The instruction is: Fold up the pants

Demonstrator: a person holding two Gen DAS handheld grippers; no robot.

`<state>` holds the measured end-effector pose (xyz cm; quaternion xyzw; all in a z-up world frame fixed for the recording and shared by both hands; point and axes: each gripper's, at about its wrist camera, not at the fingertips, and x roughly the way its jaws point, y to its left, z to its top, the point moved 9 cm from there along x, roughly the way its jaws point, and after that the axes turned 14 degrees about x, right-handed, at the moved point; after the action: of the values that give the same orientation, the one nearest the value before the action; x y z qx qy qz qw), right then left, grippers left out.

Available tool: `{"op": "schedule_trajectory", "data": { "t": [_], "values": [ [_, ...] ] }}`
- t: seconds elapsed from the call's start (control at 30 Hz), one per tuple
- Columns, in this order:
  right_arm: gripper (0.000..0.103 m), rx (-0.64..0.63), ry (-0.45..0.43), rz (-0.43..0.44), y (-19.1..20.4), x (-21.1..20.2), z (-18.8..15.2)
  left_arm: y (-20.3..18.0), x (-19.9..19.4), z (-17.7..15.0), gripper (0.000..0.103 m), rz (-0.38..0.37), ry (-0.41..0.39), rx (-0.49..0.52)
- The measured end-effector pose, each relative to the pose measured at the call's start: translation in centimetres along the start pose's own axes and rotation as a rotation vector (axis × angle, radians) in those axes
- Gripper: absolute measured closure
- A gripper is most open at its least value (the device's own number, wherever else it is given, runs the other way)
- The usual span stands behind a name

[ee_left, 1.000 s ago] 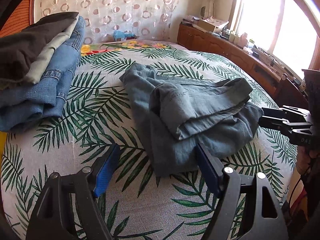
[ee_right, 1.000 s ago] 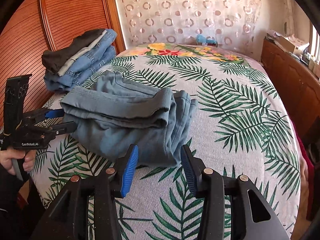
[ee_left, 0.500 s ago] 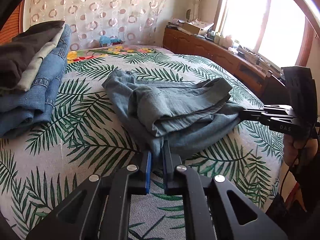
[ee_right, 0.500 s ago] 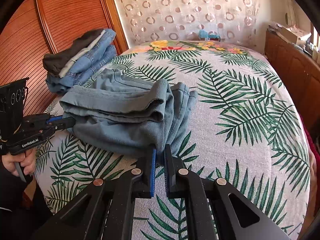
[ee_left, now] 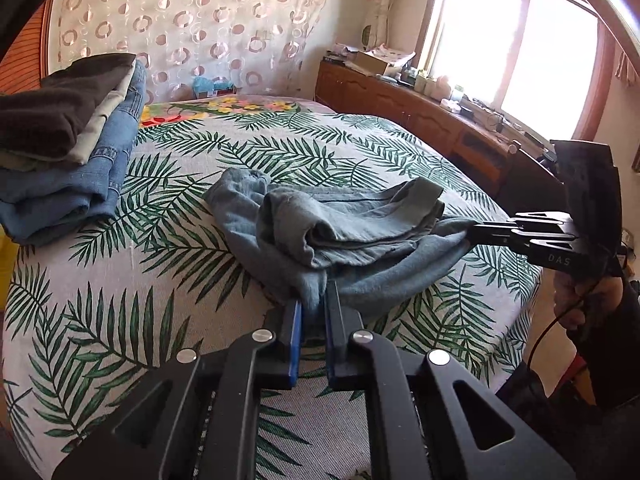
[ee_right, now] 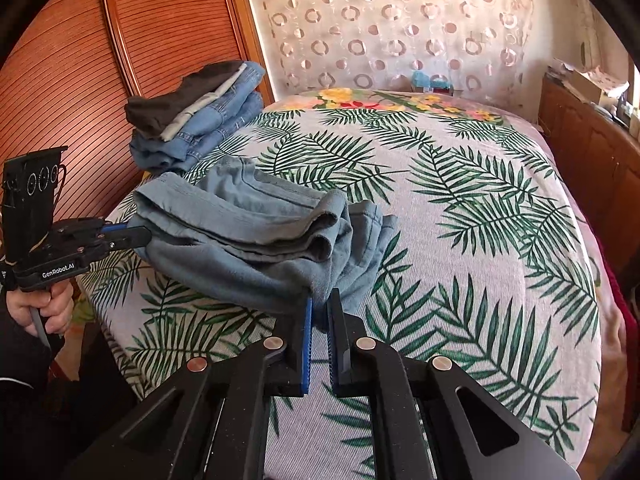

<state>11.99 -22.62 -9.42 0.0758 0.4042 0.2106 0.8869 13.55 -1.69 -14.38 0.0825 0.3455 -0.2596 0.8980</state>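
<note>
Left wrist view: the left hand-held gripper (ee_left: 313, 312) pinches a near edge of the blue-grey pants (ee_left: 332, 232), its blue-padded jaws pressed onto the cloth. At 3 o'clock the right hand-held gripper (ee_left: 470, 232) clamps the opposite end. Partly folded and rumpled, the pants lie mid-bed on the palm-leaf bedspread (ee_left: 160, 264). A stack of folded clothes (ee_left: 68, 148) sits at 10 o'clock, well apart. Right wrist view shows that gripper's jaws nipping the pants' near corner, the left one at 9 o'clock.
</note>
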Motion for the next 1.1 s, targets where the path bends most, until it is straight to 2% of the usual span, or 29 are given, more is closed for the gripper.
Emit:
{"op": "schedule_trajectory", "data": {
  "t": [0.1,0.2,0.27,0.37,0.5,0.63,0.83,1.1],
  "values": [
    [0.097,0.000,0.001,-0.009,0.0,-0.3,-0.3,0.3,0.6,-0.2,0.088,0.022,0.020,0.003],
    [0.097,-0.003,-0.001,-0.018,0.1,-0.6,-0.6,0.5,0.6,-0.6,0.074,0.049,0.032,0.005],
    [0.096,-0.012,-0.011,-0.022,0.3,-1.0,-0.4,0.9,0.7,-0.7,0.058,0.047,0.030,-0.007],
    [0.088,-0.016,-0.025,-0.029,0.5,-1.1,-0.1,1.3,0.7,-0.8,0.058,0.052,0.034,-0.013],
    [0.070,-0.008,-0.029,-0.044,0.4,-0.5,0.5,1.5,1.1,-0.8,0.058,0.061,0.048,-0.006],
    [0.066,-0.028,-0.004,-0.045,0.7,1.0,0.5,1.9,1.5,-0.5,0.058,0.065,0.056,0.000],
    [0.065,-0.066,0.043,-0.070,1.1,3.9,0.6,3.2,2.7,1.7,0.058,0.072,0.047,0.019],
    [0.065,-0.107,0.035,-0.101,1.4,6.5,3.0,4.9,3.6,3.1,0.058,0.106,0.043,0.000]
  ]
}}
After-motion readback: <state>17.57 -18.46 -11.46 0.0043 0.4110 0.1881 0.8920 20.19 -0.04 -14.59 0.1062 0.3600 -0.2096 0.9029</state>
